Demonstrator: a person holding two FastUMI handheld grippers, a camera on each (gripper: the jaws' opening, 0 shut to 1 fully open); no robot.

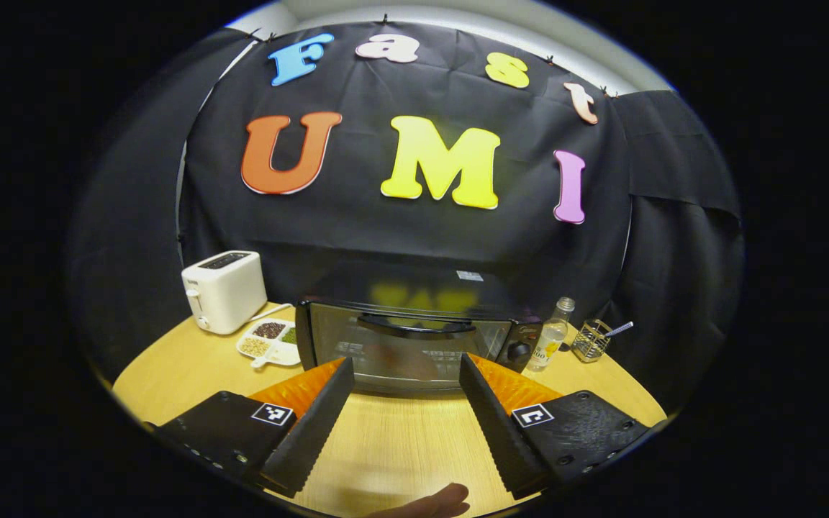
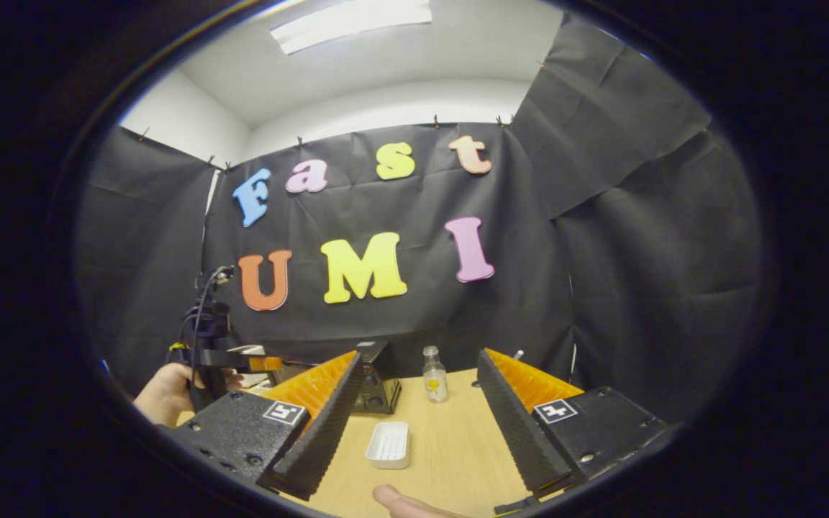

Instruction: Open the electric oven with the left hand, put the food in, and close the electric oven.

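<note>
Left gripper (image 1: 406, 374) wide open, empty, facing closed electric oven (image 1: 407, 342); toaster (image 1: 224, 290), snack tray (image 1: 270, 342) alongside. Right gripper (image 2: 420, 374) wide open, empty, above white tray (image 2: 388, 444), bottle (image 2: 434, 374) behind.

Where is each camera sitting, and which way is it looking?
Left gripper view: rides on the left gripper, facing the closed electric oven across the wooden table; its own open fingers and a fingertip show at the bottom.
Right gripper view: rides on the right gripper, looking over a small white tray toward the booth wall; its own open fingers show, and farther left a hand holding the other gripper.
Shared: the oven, the table, and the clear bottle.
</note>
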